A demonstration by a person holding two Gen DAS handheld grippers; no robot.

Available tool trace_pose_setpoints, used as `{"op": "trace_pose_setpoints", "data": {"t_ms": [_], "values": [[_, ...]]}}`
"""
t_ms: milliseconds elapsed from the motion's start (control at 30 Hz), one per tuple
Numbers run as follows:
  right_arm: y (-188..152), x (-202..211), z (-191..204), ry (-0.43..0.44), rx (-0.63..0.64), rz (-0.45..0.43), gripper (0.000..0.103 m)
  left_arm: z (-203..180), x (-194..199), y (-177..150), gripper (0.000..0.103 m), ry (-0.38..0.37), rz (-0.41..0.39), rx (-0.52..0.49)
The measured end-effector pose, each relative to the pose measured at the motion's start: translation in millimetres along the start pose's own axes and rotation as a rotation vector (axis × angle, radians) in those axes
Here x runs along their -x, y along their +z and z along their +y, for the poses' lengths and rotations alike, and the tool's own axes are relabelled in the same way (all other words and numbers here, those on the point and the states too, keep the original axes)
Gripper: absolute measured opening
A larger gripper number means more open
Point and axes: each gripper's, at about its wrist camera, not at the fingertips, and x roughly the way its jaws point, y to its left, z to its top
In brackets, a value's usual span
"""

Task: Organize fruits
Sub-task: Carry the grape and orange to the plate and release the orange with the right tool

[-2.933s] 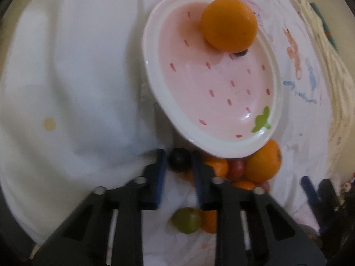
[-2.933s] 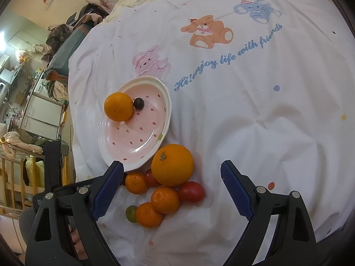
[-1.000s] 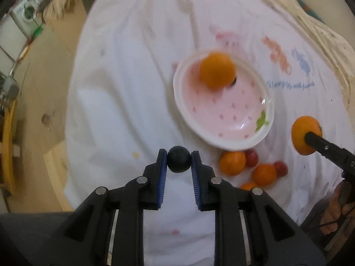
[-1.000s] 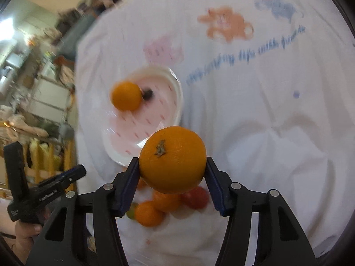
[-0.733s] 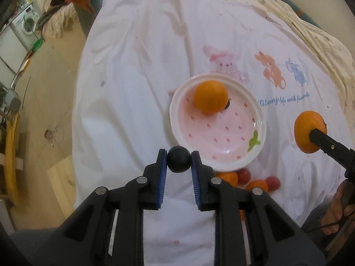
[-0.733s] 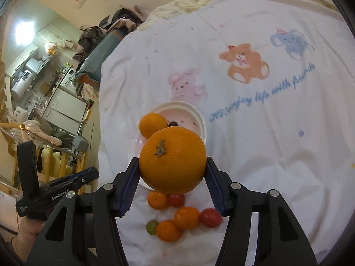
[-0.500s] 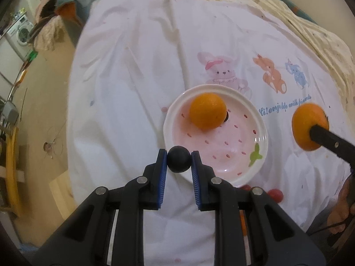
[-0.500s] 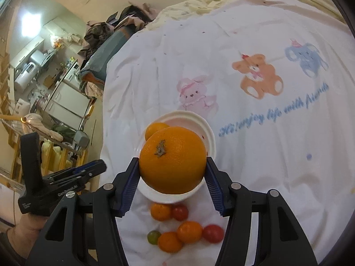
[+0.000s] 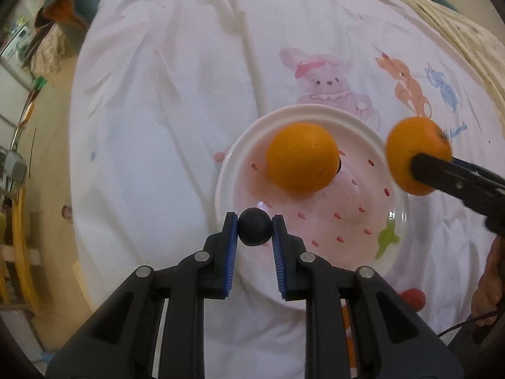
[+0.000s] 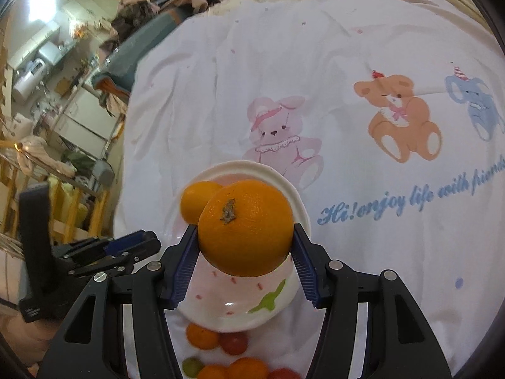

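Observation:
My left gripper (image 9: 254,230) is shut on a small dark round fruit (image 9: 254,231) and holds it above the near left rim of the pink strawberry plate (image 9: 233,164). An orange (image 9: 301,157) lies on the plate, with a dark fruit half hidden behind it. My right gripper (image 10: 246,240) is shut on a large orange (image 10: 246,229) above the plate (image 10: 296,205); it also shows in the left wrist view (image 9: 418,154) over the plate's right rim.
Small oranges (image 10: 202,336), red tomatoes (image 10: 233,342) and a green fruit (image 10: 192,366) lie on the white printed bedsheet (image 10: 347,47) just in front of the plate. The bed edge and room clutter are at the left.
Both grippers have moved forward with their fruits, from beside the loose pile to over the plate. The plate now looks closer in both views.

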Motion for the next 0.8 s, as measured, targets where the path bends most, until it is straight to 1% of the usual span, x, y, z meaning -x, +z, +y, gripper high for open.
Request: {"op": "trace_pose_setpoints", "data": {"t_ms": [100,200,267,333,400,500,567,800], "values": [[1,-16,-1,-0.023,0.014,0.021,0.060,-4,-8,3,0.018,-0.007,0.009,-0.013],[2,-25,1,-0.039,0.039,0.033,0.060,3,-17,5,0.018,-0.030,0.031,0.036],[2,-30,3,-0.050,0.056,0.040,0.060,2,-23,7,0.018,-0.021,0.037,0.033],[0,-35,5,-0.083,0.086,0.042,0.060,0,-27,8,0.018,-0.015,0.035,0.024],[-2,-42,6,-0.136,0.115,0.060,0.060,-1,-32,8,0.018,-0.021,0.039,0.031],[-7,-48,9,-0.141,0.140,0.069,0.060,-1,-39,9,0.018,-0.022,0.045,0.034],[-9,-48,12,-0.159,0.160,0.066,0.060,-1,-40,10,0.018,-0.026,0.045,0.032],[-10,-47,11,-0.152,0.150,0.065,0.062,-3,-41,7,0.020,-0.020,0.041,0.029]]}}
